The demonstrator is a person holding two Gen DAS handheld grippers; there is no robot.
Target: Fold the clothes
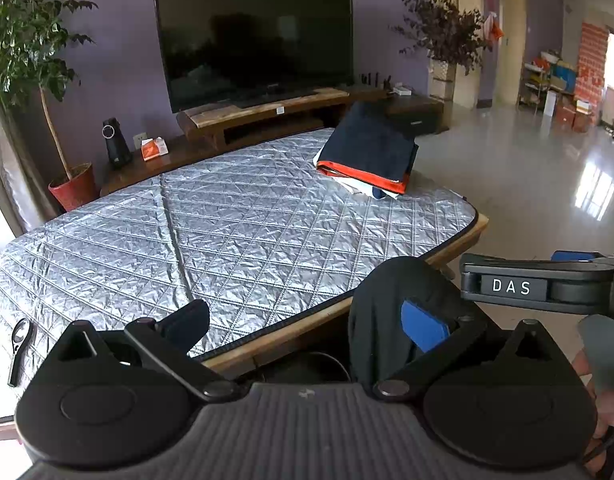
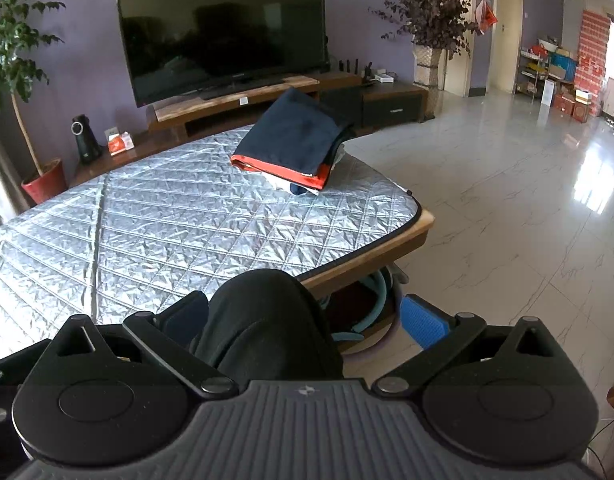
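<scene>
Our left gripper (image 1: 307, 332) and right gripper (image 2: 307, 320) gape wide, black garment (image 2: 263, 320) draped over one finger each; folded pile (image 2: 295, 144) on surface (image 2: 167, 220).

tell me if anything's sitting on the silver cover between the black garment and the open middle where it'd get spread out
Nothing visible blocks it. The black garment hangs at the near edge of the quilted cover, whose middle is bare. The folded stack sits off at the far right corner, and a small black tool lies at the cover's left end.
</scene>
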